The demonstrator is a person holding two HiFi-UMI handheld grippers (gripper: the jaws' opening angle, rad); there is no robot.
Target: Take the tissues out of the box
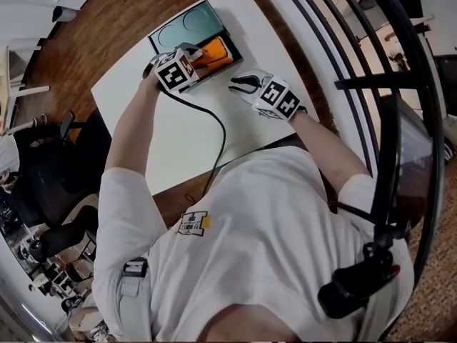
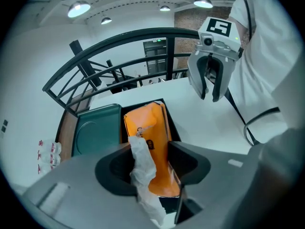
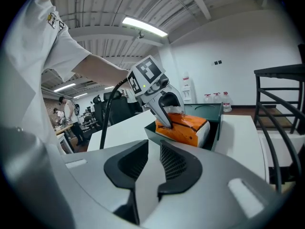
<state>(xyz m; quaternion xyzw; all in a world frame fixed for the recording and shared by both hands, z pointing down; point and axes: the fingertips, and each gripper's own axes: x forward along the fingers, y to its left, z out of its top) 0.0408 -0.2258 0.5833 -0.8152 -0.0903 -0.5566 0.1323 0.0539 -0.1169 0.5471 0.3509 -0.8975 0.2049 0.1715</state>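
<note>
"Two grippers, one in each of your hands, both over the flat white bench [image 1: 178, 127]. Your left gripper [image 2: 148, 149] hangs right above the single orange soft-plastic tissue pack [image 2: 153, 116]."

"And that pack lies in the one dark green open box [image 3: 218, 125], towards the bench's far side from you. Just beside the box you have one flat dark green panel [image 1: 182, 27] with two round recesses."

"One tissue is out: a crumpled white paper tissue [image 2: 140, 168] that comes off the pack's top face and runs up between your left jaws."

"Are your jaws pinching it?"

"No. They stand spread, one on each side. The tissue lies against one jaw; the other stands clear of it, with orange pack showing in the gap."

"And your right gripper [image 3: 154, 143]?"

"It's near the box, to the right of your left one and apart from it, over bare bench. Its two jaws stand only a narrow slit apart, and nothing is between them."

"You also have one thin black cable [image 1: 218, 131]: it leaves your left gripper and curves across the bench towards you."

"Each gripper carries one white cube [image 1: 175, 71] with black square markers, so two cubes. Alongside the bench runs one curved dark metal railing [image 1: 378, 83]."
</note>
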